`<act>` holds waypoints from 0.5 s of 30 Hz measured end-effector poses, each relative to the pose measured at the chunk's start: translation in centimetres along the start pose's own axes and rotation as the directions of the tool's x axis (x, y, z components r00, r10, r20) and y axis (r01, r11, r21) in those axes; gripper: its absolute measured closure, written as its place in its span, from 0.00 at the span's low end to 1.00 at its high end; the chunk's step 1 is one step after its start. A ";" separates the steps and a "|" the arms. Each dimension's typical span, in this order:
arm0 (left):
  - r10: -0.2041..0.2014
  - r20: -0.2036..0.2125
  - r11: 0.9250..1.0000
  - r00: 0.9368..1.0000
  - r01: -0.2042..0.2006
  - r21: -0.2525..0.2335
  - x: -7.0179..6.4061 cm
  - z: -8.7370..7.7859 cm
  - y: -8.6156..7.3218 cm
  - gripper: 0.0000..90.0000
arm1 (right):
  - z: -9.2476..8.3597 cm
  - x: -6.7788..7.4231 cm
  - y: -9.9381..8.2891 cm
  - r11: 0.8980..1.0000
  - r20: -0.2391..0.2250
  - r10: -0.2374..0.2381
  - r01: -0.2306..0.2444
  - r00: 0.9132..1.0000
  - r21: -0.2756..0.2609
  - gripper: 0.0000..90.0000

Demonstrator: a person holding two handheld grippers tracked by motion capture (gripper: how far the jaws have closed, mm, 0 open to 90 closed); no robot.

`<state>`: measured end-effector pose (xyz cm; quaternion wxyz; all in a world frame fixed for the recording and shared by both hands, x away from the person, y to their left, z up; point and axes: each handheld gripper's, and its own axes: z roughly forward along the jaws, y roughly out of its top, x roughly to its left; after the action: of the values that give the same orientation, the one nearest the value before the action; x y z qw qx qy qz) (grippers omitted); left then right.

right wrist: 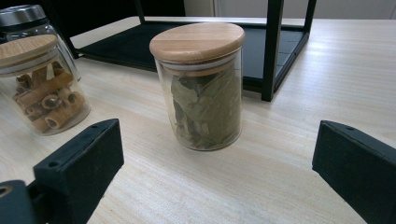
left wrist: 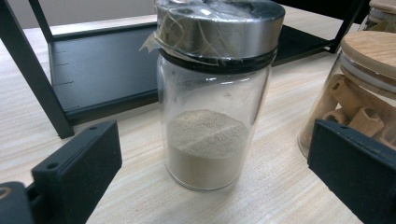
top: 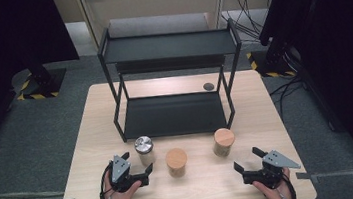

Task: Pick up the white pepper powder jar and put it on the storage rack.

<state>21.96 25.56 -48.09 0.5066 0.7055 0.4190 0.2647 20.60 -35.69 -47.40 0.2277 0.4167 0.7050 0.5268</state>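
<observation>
On the light wooden table (top: 89,190) stands a black metal two-level shelf (top: 168,47). In front of it, in a row, are three glass jars: metal-lidded jar of pale powder (left wrist: 212,98), wooden-lidded jar of cinnamon sticks (right wrist: 39,88), wooden-lidded jar of dried leaves (right wrist: 205,84). The left gripper (top: 140,170) faces the powder jar with jaws wide apart, not touching; the right gripper (top: 248,160) faces the leaf jar, jaws also apart

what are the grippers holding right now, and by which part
Nothing. The left gripper is open before the metal-lidded jar; the right gripper is open facing the leaf jar.
</observation>
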 end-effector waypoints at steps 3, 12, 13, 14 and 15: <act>0.001 -0.002 1.000 1.000 -0.001 -0.001 0.0 0.1 0.0 0.03 | 0.0 0.0 0.0 1.000 0.000 0.001 -0.001 1.000 -0.001 0.03; 0.008 -0.001 1.000 1.000 -0.008 -0.009 0.0 0.6 0.1 0.03 | 0.0 0.0 0.0 1.000 0.003 0.003 -0.003 1.000 -0.002 0.03; 0.007 0.000 1.000 1.000 -0.007 -0.010 0.1 0.6 0.1 0.03 | 0.0 0.0 0.0 1.000 0.003 0.004 -0.004 1.000 -0.002 0.03; 0.005 0.000 1.000 1.000 -0.005 -0.010 0.1 0.6 0.1 0.03 | 0.0 0.0 0.0 1.000 0.003 0.004 -0.004 1.000 -0.002 0.03; 0.005 0.001 1.000 1.000 -0.005 -0.011 0.1 0.6 0.1 0.03 | 0.0 0.0 0.0 1.000 0.004 0.004 -0.004 1.000 -0.001 0.03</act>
<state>22.55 25.30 -48.22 0.5099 0.7040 0.4155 0.2679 20.57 -35.67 -47.41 0.2283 0.4188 0.7035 0.5269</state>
